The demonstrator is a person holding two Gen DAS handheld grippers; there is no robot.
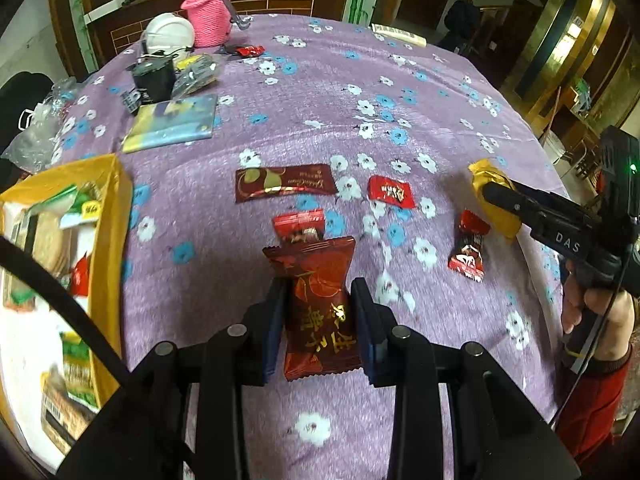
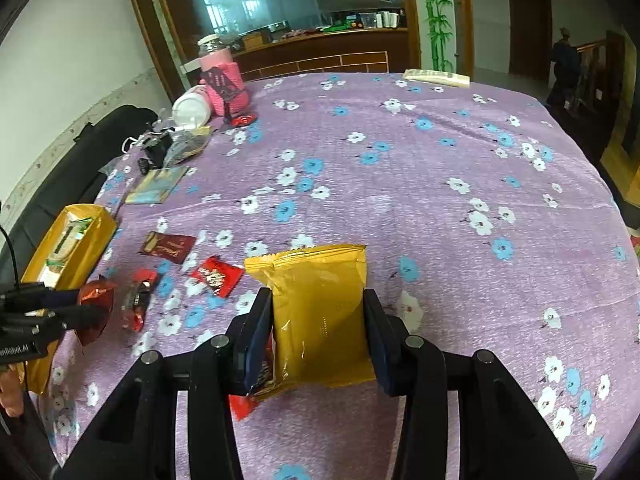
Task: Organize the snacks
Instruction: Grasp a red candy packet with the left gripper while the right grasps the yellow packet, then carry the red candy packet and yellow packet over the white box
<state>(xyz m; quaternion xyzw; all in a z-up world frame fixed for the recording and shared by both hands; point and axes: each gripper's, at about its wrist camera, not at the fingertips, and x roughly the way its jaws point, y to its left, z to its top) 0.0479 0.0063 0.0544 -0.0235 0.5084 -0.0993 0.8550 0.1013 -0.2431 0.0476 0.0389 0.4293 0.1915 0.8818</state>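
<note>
My left gripper point(image 1: 320, 300) is shut on a dark red snack packet point(image 1: 318, 304) with gold characters, held above the purple floral tablecloth point(image 1: 400, 80). My right gripper point(image 2: 316, 320) is shut on a gold snack packet point(image 2: 320, 312); it shows at the right of the left wrist view point(image 1: 494, 200). On the cloth lie a long brown wrapper point(image 1: 284, 182), a small red packet point(image 1: 390, 192), a red candy point(image 1: 470, 248) and another red packet point(image 1: 300, 226) just beyond my left fingertips. A yellow box point(image 1: 108, 216) holding several snacks stands at the left.
At the far left of the table are a pink knitted bottle cover point(image 1: 208, 12), a white lid point(image 1: 170, 34), a black device point(image 1: 154, 76), plastic bags and a blue-yellow card point(image 1: 172, 122). A flat pale box point(image 1: 400, 34) lies at the far edge. A room with a counter lies beyond.
</note>
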